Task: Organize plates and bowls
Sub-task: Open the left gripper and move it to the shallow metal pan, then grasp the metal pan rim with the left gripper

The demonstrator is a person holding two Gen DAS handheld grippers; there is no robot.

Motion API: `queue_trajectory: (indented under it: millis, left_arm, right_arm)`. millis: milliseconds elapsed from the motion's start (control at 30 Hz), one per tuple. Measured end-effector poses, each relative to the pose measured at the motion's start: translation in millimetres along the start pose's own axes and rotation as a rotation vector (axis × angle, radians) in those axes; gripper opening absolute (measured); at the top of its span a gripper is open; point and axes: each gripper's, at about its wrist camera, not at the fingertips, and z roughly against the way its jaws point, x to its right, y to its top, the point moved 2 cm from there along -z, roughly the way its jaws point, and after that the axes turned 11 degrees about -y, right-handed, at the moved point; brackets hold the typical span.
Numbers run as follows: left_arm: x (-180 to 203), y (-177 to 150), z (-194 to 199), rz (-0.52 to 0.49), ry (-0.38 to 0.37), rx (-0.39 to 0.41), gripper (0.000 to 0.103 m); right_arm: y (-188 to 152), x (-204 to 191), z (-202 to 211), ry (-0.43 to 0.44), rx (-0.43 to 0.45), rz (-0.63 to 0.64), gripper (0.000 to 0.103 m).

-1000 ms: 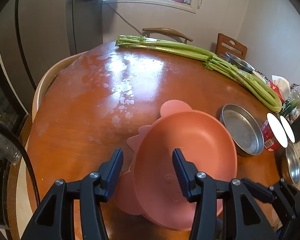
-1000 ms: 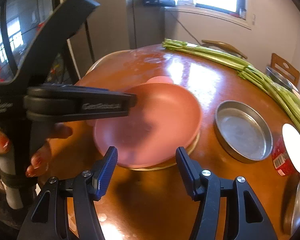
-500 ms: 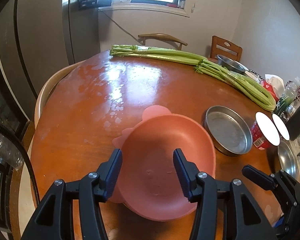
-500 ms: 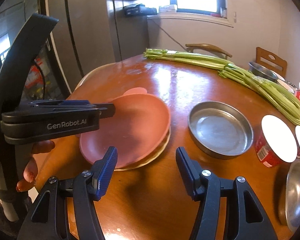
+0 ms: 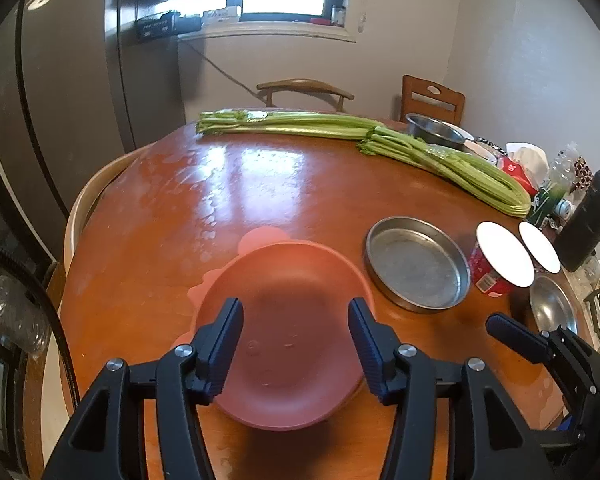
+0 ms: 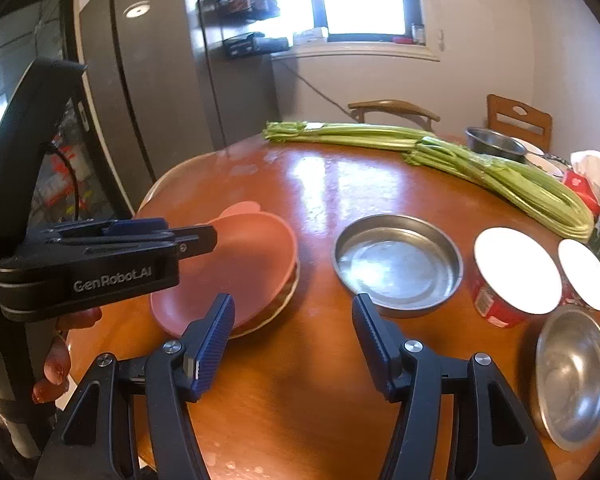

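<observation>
**Hovering over pink plate stack, both claws spread**

Looking down the left claw [image 5: 295, 344]: fingers wide apart, nothing pinched, poised above the pink plate [image 5: 284, 320]. Plate sits on the round wooden table [image 5: 260, 184], near the front-left edge, stacked on at least one more pink piece with scalloped edges poking out at left and rear. From the right wrist view, also a pale rim visible under the stack [image 6: 288, 296].

Right claw [image 6: 294, 340]: fingers spread too, empty, aimed at bare table between the pink plate [image 6: 236, 264] and the shallow metal pan [image 6: 398, 264]. Left claw [image 6: 196, 240] seen side-on here, tips over the plate's near-left part; contact with the plate cannot be told.

Metal pan [image 5: 418, 264] just right of the pink stack, apart from it. Right of the pan: two red cups with white lids [image 5: 500, 264], touching or nearly so. Metal bowl [image 6: 576, 376] at the near-right edge. Second metal bowl [image 5: 434, 132] at the far side, behind the long celery bundles [image 5: 380, 140] lying along the far and right rim of the table. Black bottle [image 5: 588, 224] upright at the far right.
</observation>
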Motion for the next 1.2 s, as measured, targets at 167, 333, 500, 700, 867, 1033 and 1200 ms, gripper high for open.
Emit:
queue_trajectory:
  millis: [167, 333, 500, 700, 867, 1033, 1200]
  left_arm:
    - [18.4, 4.2, 1.8, -0.029, -0.008, 0.009, 0.055]
    - [33.6, 8.1, -1.0, -0.050, -0.017, 0.008, 0.056]
    - [48.2, 12.0, -9.3, -0.070, -0.026, -0.001, 0.056]
    - [62.4, 16.0, -19.9, -0.092, -0.039, -0.014, 0.056]
    - [66.9, 19.7, -33.6, -0.096, -0.057, -0.033, 0.056]
    - [66.6, 25.6, -55.8, -0.099, -0.057, -0.073, 0.060]
    - [66.2, 36.0, -76.5, -0.101, -0.051, -0.105, 0.060]
  right_arm:
    - [4.0, 20.5, 9.6, -0.021, 0.022, -0.046, 0.064]
    - [5.1, 40.7, 17.1, -0.038, 0.035, -0.085, 0.065]
    - [2.2, 57.1, 20.7, -0.050, 0.034, -0.115, 0.066]
    - [1.5, 76.2, 19.3, -0.065, 0.032, -0.155, 0.066]
    - [-1.5, 84.4, 12.9, -0.074, 0.019, -0.174, 0.067]
    - [-3.1, 86.4, -5.6, -0.070, -0.020, -0.185, 0.068]
    - [-4.8, 90.6, -25.1, -0.070, -0.061, -0.208, 0.068]
